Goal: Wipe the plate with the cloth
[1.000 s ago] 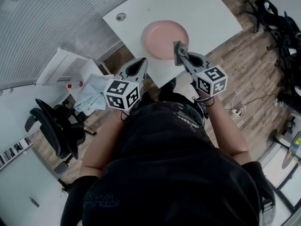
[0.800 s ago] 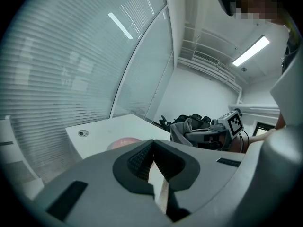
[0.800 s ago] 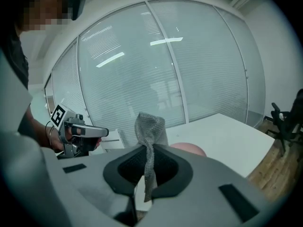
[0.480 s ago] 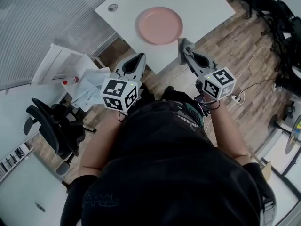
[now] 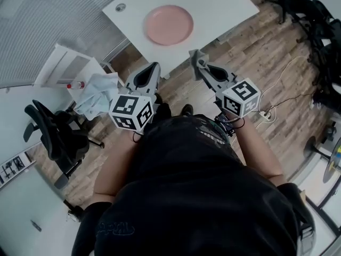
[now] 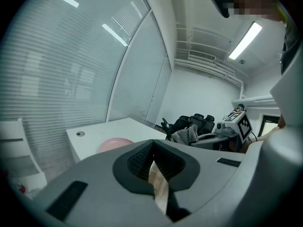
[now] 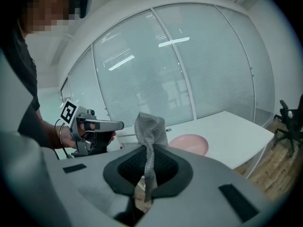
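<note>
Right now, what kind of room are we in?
Probably an office or meeting room: there is a white table, a black swivel chair and a glass wall with blinds.

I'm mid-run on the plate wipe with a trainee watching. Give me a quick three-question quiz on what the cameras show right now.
1. True or false: the left claw is shut with nothing between its jaws.
2. Which one grips the grey cloth? A) left claw B) right claw C) neither
3. Fill in: the pink plate rests on the white ____, apart from the grey cloth.
Key: 1 true; 2 B; 3 table.
</note>
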`<state>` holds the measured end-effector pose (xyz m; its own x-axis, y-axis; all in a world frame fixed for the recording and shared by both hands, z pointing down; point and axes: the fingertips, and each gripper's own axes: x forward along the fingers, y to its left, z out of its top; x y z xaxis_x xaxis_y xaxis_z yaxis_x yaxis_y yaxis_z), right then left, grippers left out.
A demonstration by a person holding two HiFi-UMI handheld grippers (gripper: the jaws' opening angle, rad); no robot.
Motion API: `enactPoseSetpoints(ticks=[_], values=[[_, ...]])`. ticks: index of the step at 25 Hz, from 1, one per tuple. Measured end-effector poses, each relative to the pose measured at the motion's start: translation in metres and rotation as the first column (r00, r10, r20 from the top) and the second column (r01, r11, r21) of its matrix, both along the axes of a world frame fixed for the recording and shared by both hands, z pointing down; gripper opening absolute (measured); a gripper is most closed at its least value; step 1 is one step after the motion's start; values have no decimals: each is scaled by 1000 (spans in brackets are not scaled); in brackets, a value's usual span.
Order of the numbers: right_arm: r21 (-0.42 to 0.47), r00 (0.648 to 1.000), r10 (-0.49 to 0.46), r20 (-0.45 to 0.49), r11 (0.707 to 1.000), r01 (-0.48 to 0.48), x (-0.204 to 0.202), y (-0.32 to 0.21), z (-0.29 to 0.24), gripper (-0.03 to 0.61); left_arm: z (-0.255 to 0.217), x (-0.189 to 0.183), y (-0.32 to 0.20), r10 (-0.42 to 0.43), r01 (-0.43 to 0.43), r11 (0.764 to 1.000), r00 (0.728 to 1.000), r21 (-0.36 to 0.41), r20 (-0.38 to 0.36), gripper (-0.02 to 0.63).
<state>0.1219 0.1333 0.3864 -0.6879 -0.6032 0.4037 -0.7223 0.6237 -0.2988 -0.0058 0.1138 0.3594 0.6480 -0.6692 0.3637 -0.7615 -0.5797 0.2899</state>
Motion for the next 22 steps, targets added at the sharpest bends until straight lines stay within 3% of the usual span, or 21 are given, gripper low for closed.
enactPoseSetpoints(ticks=[9, 22], values=[[31, 996, -85, 21, 996, 85, 8, 63, -1, 34, 1, 30, 68, -31, 32, 999, 998, 16, -46, 17], [56, 995, -87, 40, 995, 84, 13, 80, -13, 34, -2, 46, 83, -9, 10, 1000, 999, 29, -53, 17]])
